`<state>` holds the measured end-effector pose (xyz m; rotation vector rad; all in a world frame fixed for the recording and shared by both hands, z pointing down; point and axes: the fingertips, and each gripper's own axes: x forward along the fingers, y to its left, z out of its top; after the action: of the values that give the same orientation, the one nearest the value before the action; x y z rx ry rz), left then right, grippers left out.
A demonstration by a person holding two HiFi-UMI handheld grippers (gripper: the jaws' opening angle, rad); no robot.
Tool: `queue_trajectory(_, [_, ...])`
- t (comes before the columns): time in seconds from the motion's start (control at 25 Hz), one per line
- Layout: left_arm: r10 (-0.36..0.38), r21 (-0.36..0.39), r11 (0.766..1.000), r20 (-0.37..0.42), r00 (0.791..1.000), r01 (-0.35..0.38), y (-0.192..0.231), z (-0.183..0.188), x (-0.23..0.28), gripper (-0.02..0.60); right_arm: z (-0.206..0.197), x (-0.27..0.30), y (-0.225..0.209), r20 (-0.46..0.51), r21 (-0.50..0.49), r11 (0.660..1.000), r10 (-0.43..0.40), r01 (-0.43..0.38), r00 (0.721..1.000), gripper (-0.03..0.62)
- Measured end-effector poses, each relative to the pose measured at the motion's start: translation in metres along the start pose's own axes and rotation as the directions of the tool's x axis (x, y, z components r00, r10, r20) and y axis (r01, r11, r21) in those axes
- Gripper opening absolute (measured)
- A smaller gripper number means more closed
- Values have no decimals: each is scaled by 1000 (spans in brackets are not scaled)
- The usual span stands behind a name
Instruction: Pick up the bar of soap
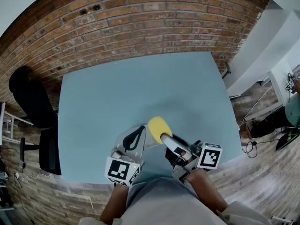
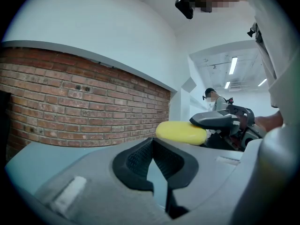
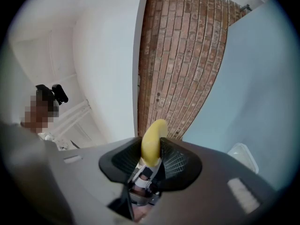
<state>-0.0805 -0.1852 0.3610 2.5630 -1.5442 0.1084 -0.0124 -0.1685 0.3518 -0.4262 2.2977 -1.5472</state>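
Note:
The yellow bar of soap point(image 1: 158, 127) is lifted above the pale blue table point(image 1: 103, 102), near its front edge. My right gripper point(image 1: 162, 135) is shut on it, its pads pressing both flat sides; the soap point(image 3: 153, 143) stands on edge between the dark pads in the right gripper view. My left gripper point(image 1: 135, 138) hovers just left of the soap, jaws closed together with nothing between them. In the left gripper view the soap point(image 2: 181, 131) shows beyond my left gripper point(image 2: 157, 162), with the right gripper point(image 2: 219, 121) holding it from the right.
A brick wall point(image 1: 140, 22) runs behind the table. A black chair point(image 1: 35, 111) stands off the table's left edge. Cables and equipment point(image 1: 262, 130) lie on the floor at the right. A person point(image 2: 213, 100) stands far off in the room.

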Motion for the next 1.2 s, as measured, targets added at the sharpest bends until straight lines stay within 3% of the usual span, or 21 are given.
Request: queue_trajectory(1.2, [14, -9, 1000, -6, 1000, -14, 3, 0, 8, 3, 6, 4, -1, -12, 28, 999, 27, -27, 1000, 124])
